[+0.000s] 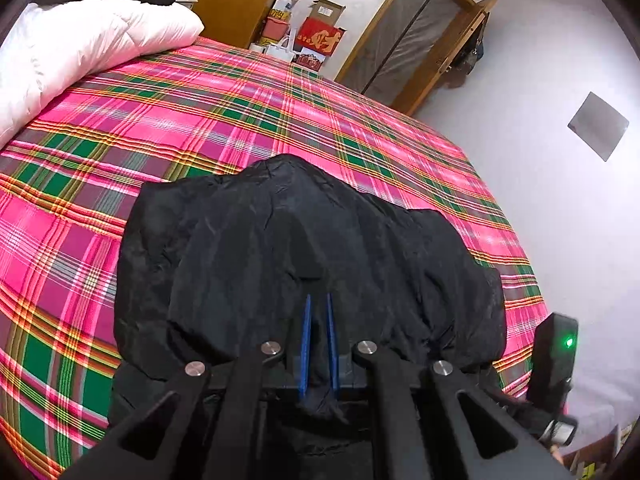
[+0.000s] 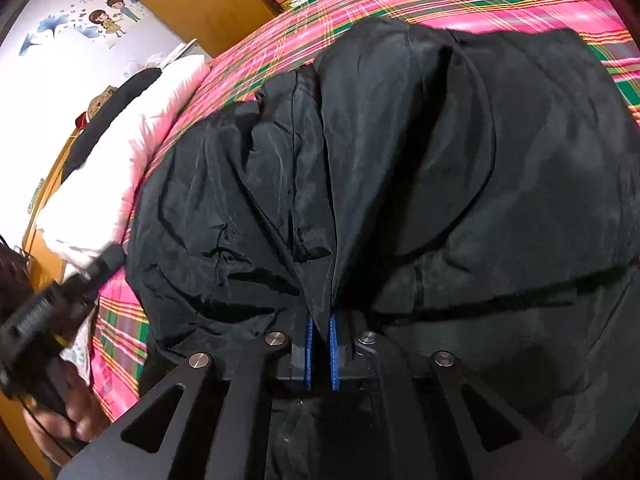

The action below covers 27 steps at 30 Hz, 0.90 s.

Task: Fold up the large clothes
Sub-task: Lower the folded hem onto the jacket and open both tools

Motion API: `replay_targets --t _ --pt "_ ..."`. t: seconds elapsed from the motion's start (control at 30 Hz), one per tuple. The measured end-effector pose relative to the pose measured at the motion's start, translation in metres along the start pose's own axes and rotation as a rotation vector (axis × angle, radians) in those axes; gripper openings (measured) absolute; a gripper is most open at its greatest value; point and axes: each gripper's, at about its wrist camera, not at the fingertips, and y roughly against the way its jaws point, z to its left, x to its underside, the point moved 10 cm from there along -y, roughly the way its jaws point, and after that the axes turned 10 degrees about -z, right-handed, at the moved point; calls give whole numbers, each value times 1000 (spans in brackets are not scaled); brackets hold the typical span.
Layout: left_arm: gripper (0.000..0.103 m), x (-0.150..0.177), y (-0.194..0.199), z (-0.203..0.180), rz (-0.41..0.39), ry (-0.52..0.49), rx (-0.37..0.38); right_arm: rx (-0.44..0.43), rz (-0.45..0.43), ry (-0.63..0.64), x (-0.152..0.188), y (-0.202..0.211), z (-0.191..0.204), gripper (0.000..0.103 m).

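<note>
A large black jacket point(image 1: 280, 248) lies bunched on the bed with the pink and green plaid sheet point(image 1: 200, 112). My left gripper point(image 1: 318, 300) is shut on a fold of the jacket's near edge, black cloth pinched between its blue pads. In the right wrist view the jacket point(image 2: 440, 160) fills most of the frame. My right gripper point(image 2: 321, 322) is shut on a ridge of its shiny cloth. The left gripper's body point(image 2: 48, 312) and the hand holding it show at the left edge of that view.
A white quilt point(image 1: 72, 52) with a black pillow on it lies at the bed's far left. Boxes and bags point(image 1: 316, 36) stand by a wooden door beyond the bed. The white floor point(image 1: 560, 200) lies to the right of the bed.
</note>
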Motion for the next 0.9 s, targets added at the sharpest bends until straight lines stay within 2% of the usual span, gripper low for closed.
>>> replay_targets --t 0.13,0.17,0.27,0.37,0.5,0.6,0.77,0.83,0.9 --pt "8 20 -13 -12 69 -24 32 15 15 31 9 -12 -5 5" --pt "13 28 -18 -14 96 -50 24 11 20 26 10 -13 -6 5" --pt "17 57 -38 -4 193 -138 -79 0 32 9 12 -14 -10 5" --pt "17 64 -44 4 213 -97 -83 -4 44 18 13 -10 -11 6" --pt "17 65 -43 9 222 -56 -79 14 21 52 9 20 -15 20" --pt "17 63 -40 10 224 -42 -78 33 -69 107 -12 52 -10 20" --pt "17 65 -41 11 226 -44 -81 57 -243 171 -81 80 -3 21" --pt "18 65 -42 10 228 -60 -87 81 -261 179 -95 75 -11 21" --pt "18 65 -42 11 229 -66 -90 131 -223 169 -101 53 -30 21"
